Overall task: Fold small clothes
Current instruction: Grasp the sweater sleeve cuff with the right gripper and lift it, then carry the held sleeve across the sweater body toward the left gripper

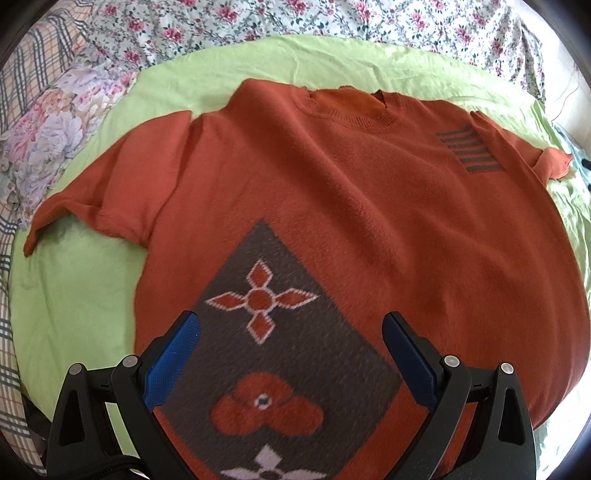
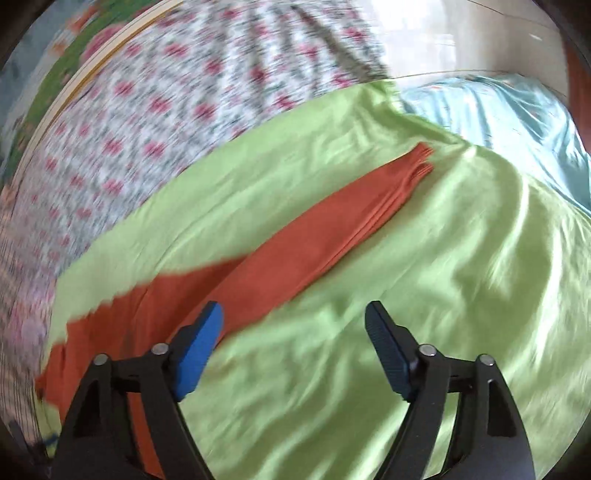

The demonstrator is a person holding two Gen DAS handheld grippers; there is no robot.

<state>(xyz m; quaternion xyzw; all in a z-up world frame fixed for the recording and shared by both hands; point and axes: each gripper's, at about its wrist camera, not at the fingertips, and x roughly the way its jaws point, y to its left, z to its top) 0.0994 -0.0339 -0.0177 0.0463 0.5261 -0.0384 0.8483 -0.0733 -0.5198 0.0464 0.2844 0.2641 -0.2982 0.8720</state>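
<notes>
An orange knit sweater (image 1: 351, 206) lies flat, front up, on a light green sheet (image 1: 74, 302). It has a grey patch with flower motifs (image 1: 273, 350) and grey stripes (image 1: 469, 149) on the chest. My left gripper (image 1: 291, 328) is open and empty above the lower part of the sweater. In the right wrist view one long orange sleeve (image 2: 314, 236) stretches out over the green sheet (image 2: 406, 332). My right gripper (image 2: 293, 317) is open and empty, hovering just beside the sleeve. The right wrist view is motion-blurred.
A floral bedspread (image 1: 258, 26) lies beyond the green sheet, with a plaid cloth (image 1: 22, 74) and a pastel flowered cloth (image 1: 55, 125) at the left. A pale blue cloth (image 2: 498, 122) lies beyond the sleeve's cuff (image 2: 417, 166).
</notes>
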